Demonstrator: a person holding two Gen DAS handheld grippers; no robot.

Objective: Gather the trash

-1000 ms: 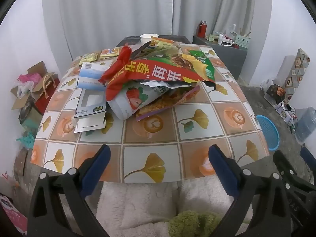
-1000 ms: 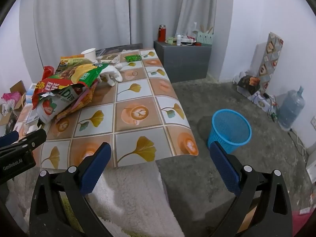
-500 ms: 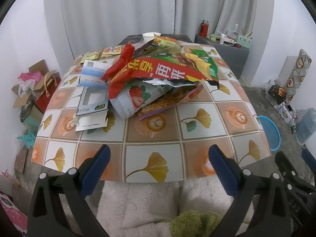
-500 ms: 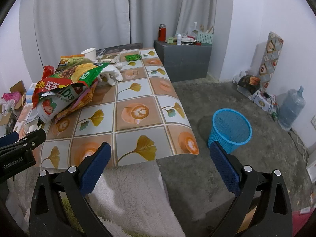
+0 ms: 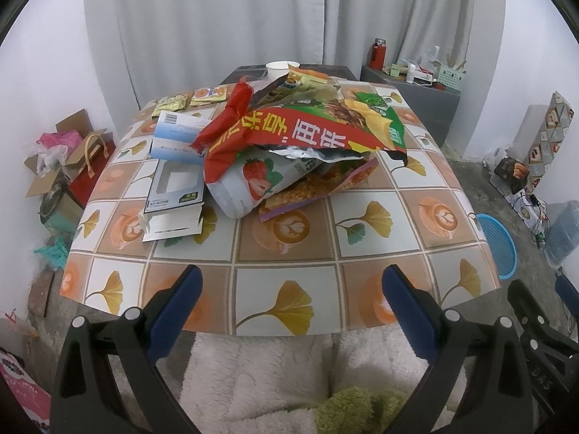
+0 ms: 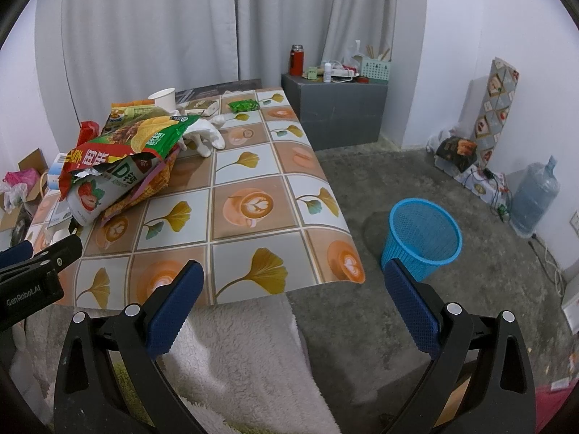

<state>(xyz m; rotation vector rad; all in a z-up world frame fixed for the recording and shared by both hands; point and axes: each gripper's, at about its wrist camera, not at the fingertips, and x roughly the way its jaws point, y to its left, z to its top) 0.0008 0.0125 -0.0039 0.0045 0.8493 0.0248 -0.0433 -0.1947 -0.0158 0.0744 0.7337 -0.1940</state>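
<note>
Crinkly foil snack bags (image 5: 289,152) heaped loosely on the counter (image 5: 427,213); both hand-held grippers (image 5: 289,305) (image 6: 293,298) gape empty; a careless pinch could topple the pile.

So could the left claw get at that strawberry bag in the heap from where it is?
Probably yes. The left claw is open, empty and aimed at the heap, with only bare tablecloth between. The strawberry bag pokes out nearest, though the big red chip bag overlaps its top.
</note>
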